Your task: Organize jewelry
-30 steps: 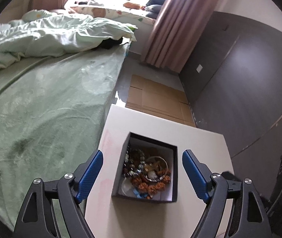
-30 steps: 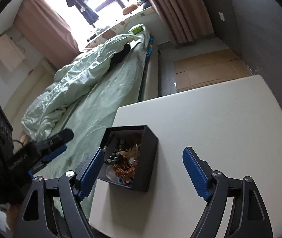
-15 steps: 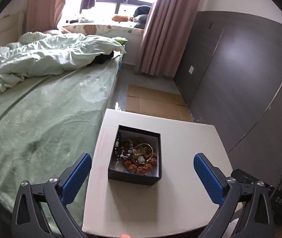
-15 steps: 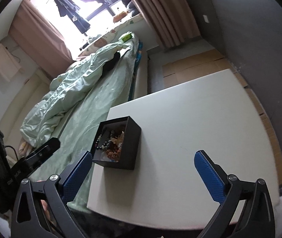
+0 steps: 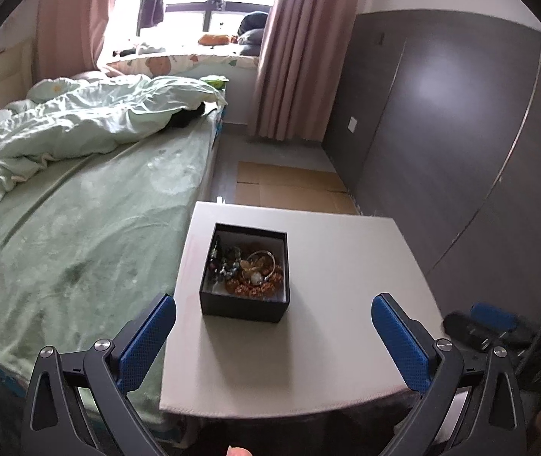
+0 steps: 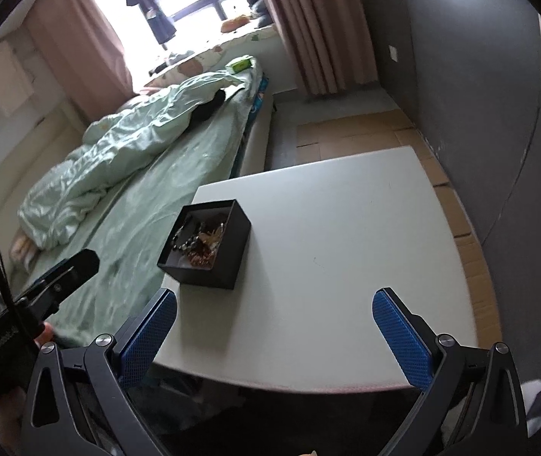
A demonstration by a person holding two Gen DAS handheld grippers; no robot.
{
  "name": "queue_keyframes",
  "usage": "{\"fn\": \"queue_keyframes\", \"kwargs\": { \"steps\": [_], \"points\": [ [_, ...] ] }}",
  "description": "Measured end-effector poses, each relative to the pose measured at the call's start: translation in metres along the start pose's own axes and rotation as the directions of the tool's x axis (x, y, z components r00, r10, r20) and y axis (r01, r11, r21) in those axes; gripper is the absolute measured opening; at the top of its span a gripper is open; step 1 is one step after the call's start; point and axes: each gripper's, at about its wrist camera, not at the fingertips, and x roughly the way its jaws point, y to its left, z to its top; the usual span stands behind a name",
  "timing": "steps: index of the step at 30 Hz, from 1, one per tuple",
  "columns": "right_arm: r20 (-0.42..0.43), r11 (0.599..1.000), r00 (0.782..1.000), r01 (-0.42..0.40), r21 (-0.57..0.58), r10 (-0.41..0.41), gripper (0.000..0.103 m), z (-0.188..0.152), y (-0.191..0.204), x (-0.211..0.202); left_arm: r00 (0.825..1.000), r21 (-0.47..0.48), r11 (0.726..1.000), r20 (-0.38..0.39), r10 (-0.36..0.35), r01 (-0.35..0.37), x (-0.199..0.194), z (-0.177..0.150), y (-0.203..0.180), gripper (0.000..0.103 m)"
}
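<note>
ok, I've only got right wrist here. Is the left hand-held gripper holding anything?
Observer: No. The left hand-held gripper is open and empty, just short of the black box.
Operator: What's on top in the box? My angle is too shallow.
Observer: A silver bangle lies over orange-brown beads on the right side.
Operator: And the left side?
Observer: Dark beads run along the left wall, and the white lining shows bare at the near left corner.
</note>
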Motion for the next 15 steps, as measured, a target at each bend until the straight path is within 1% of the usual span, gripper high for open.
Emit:
{"fn": "queue_keyframes", "kwargs": {
  "steps": [4, 7, 10, 15],
  "points": [
    [0.029, 1.000, 1.000, -0.007, -0.018, 0.007, 0.103, 0.000, 0.000, -0.015, 1.000, 0.015, 1.000, 0.019, 0.002, -0.003, -0.008, -0.007, -0.004, 0.103],
    [0.065, 1.000, 0.998, 0.012, -0.017, -0.011, 0.103, -0.002, -0.003, -0.023, 0.999, 0.044, 0.999, 0.048, 0.005, -0.007, -0.014, -0.008, -0.007, 0.103],
    [0.075, 1.000, 0.997, 0.007, -0.015, -0.006, 0.103, -0.005, -0.009, -0.028, 0.997, 0.064, 0.998, 0.075, 0.002, -0.007, -0.022, -0.008, -0.006, 0.103],
    [0.080, 1.000, 0.997, 0.004, -0.030, -0.002, 0.103, -0.008, -0.014, -0.034, 0.996, 0.073, 0.997, 0.089, 0.004, -0.011, -0.028, -0.009, 0.001, 0.103]
  ]
}}
